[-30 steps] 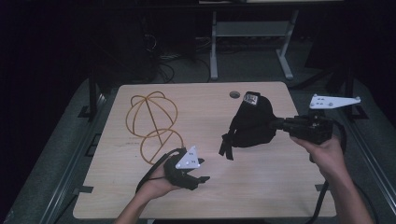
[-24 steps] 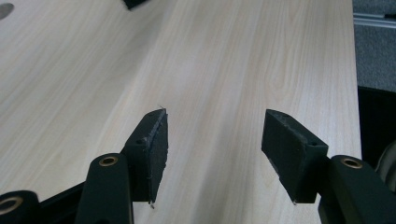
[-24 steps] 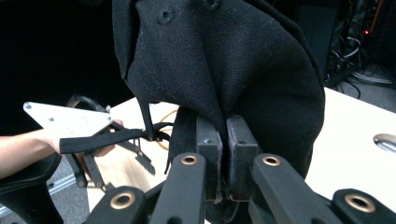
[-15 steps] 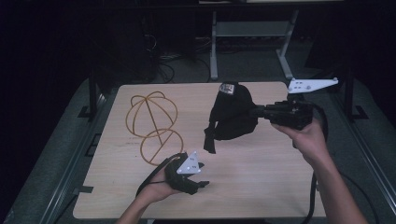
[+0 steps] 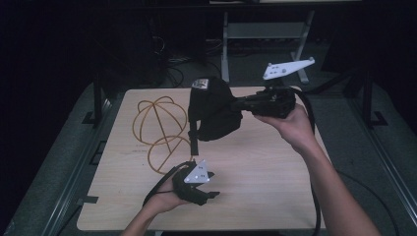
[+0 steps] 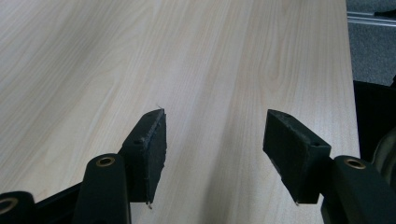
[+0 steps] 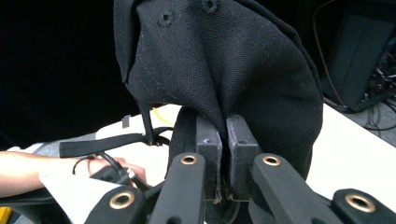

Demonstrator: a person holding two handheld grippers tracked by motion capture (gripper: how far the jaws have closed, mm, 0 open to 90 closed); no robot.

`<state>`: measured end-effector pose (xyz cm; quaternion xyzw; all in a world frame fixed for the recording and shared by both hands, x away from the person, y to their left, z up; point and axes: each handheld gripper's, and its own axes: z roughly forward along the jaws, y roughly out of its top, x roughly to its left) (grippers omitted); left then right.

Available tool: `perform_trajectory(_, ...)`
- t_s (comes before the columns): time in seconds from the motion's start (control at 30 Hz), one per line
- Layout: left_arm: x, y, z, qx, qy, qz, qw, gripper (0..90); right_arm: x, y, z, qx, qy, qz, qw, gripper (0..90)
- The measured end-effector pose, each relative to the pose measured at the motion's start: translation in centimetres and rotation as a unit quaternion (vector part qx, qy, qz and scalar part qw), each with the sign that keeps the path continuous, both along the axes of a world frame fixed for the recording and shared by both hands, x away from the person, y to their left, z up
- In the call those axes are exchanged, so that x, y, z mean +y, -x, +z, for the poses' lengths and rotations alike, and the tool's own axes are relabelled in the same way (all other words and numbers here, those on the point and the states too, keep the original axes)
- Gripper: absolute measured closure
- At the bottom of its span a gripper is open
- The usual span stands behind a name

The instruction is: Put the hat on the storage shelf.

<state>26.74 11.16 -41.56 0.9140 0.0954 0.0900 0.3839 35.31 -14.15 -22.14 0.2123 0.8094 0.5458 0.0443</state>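
Two grippers at work: the right gripper (image 5: 236, 104) is clamped on a fold of a black cap (image 5: 211, 110), holding it in the air over the far middle of the table (image 5: 275, 196), just right of the yellow wire stand (image 5: 160, 125); the left gripper (image 6: 212, 154) rests near the table's front edge, jaws spread, nothing between them. Likely step: carry the cap onto the stand's domed frame. To do it well, keep the pinch firm, bring the cap's open underside over the dome, lower squarely, and mind the dangling strap (image 5: 193, 140) so it does not snag a wire. The left gripper could steady the stand's base ring. Hard to tell: the cap's opening and brim are turned from the cameras, the small patch (image 5: 199, 84) is unreadable, and the cap hides part of the stand.
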Motion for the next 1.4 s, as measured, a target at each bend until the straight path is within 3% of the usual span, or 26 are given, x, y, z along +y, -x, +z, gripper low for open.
perform_trajectory(0.1,0.0,-0.1,0.0,-0.002,-0.005,-0.002,1.0,39.5,1.5,-0.5,0.7,-0.001,0.004,0.015,0.9999,85.6)
perform_trajectory(0.17,-0.1,0.0,-0.1,0.003,0.005,0.001,1.0,39.6,2.7,-1.0,1.2,0.0,0.013,0.025,0.9996,85.6)
perform_trajectory(0.23,0.1,-0.1,0.1,-0.003,-0.011,-0.008,0.9999,39.7,4.2,-1.5,1.5,0.004,0.024,0.034,0.9991,85.6)
perform_trajectory(0.37,0.0,-0.1,0.0,-0.001,-0.008,-0.007,0.9999,39.8,6.5,-2.5,2.0,0.004,0.038,0.049,0.9981,85.7)
perform_trajectory(0.4,-0.2,0.0,-0.2,0.006,0.004,-0.001,1.0,39.8,7.0,-2.7,2.1,0.005,0.04,0.052,0.9979,85.6)
perform_trajectory(0.6,-0.2,-0.3,-0.3,0.0,-0.011,-0.011,0.9999,39.7,9.6,-3.8,3.0,0.007,0.035,0.072,0.9968,85.6)
perform_trajectory(0.7,-0.2,-0.4,-0.3,0.001,-0.004,-0.009,1.0,39.7,10.8,-4.2,3.2,0.011,0.041,0.076,0.9962,85.6)
perform_trajectory(0.97,-0.2,-0.5,-0.1,-0.004,-0.009,-0.015,0.9998,39.7,13.1,-5.5,2.9,0.018,0.027,0.087,0.9957,85.6)
perform_trajectory(1.03,-0.1,-0.6,0.0,-0.003,0.0,-0.01,0.9999,39.7,13.6,-5.9,2.8,0.015,0.025,0.09,0.9955,85.6)
perform_trajectory(1.13,-0.1,-0.6,0.0,-0.003,0.001,-0.01,1.0,39.7,14.3,-6.4,2.6,0.025,0.016,0.091,0.9955,85.4)
perform_trajectory(1.2,-0.3,-0.5,-0.2,-0.001,-0.001,-0.014,0.9999,39.8,14.9,-6.8,2.2,0.034,-0.004,0.098,0.9946,85.4)
perform_trajectory(1.4,-0.2,-0.5,-0.1,0.0,-0.003,-0.016,0.9999,39.7,16.8,-7.4,1.2,0.049,-0.02,0.099,0.9937,85.3)
